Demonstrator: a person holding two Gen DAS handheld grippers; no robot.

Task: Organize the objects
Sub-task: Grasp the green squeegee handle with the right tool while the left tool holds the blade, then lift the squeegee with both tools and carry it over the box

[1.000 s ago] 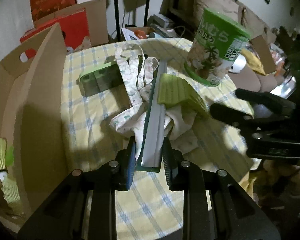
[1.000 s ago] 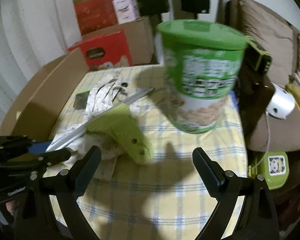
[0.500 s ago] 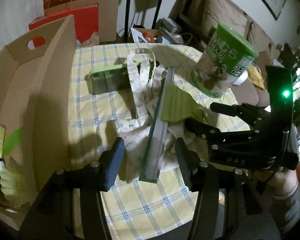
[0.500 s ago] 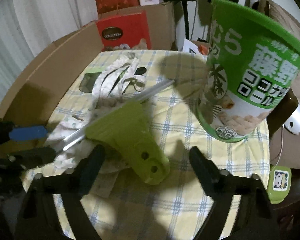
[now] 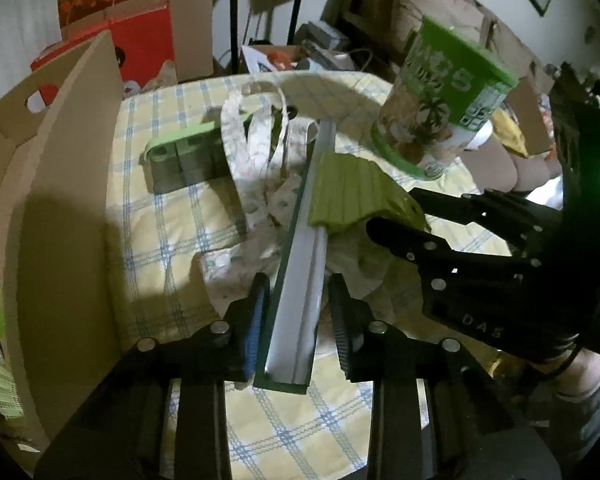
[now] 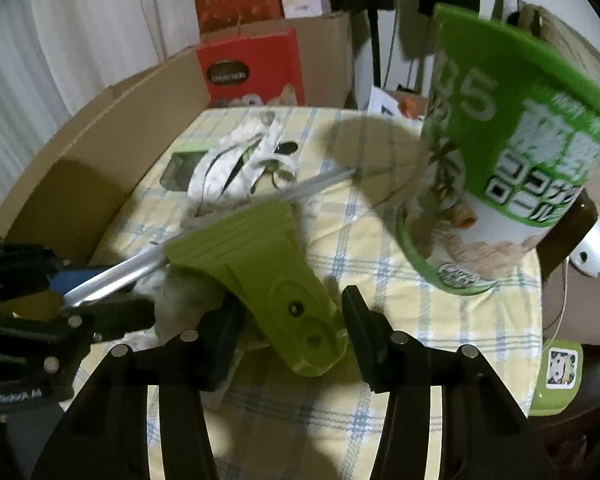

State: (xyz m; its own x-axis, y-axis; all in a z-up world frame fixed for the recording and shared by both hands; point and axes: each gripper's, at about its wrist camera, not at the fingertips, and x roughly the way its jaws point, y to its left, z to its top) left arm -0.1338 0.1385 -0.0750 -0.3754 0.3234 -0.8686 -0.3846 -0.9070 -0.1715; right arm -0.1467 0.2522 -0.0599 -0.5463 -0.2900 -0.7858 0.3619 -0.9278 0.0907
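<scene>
The left gripper has its jaws apart on either side of the near end of a long squeegee blade, with small gaps on both sides. The squeegee lies on a crumpled cloth bag on the checked tablecloth. The right gripper is spread wide around the squeegee's green handle, beside a green snack canister.

Both claws are black with shiny round screws. The left claw has a blue pad inside. The right claw has white letters.
</scene>
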